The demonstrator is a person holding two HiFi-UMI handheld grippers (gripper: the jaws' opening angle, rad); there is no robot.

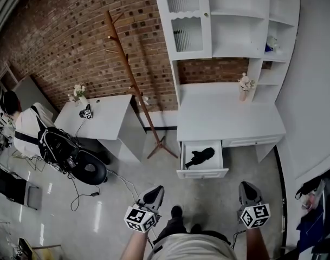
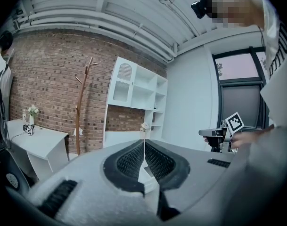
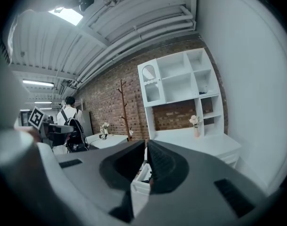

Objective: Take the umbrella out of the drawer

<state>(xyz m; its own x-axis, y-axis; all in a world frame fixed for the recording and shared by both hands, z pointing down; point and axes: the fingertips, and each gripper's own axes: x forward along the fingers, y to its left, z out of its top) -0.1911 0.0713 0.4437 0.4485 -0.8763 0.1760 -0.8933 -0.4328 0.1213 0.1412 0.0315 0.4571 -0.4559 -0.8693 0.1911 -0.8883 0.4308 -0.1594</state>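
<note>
Open drawer [image 1: 202, 173] at 12 o'clock, black umbrella [image 1: 201, 156] inside, untouched. Left tongs [image 1: 156, 190] and right tongs [image 1: 247, 187] pressed together, empty, well short. Reach, grasp and lift-out remain.

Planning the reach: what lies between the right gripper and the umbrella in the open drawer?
In the head view, only bare floor and the drawer front wall separate the right gripper from the umbrella.

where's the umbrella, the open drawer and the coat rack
umbrella [image 1: 200, 157]: head view, middle of its black body
drawer [image 1: 202, 173]: head view, its white front panel
coat rack [image 1: 133, 80]: head view, midway up the wooden pole
</note>
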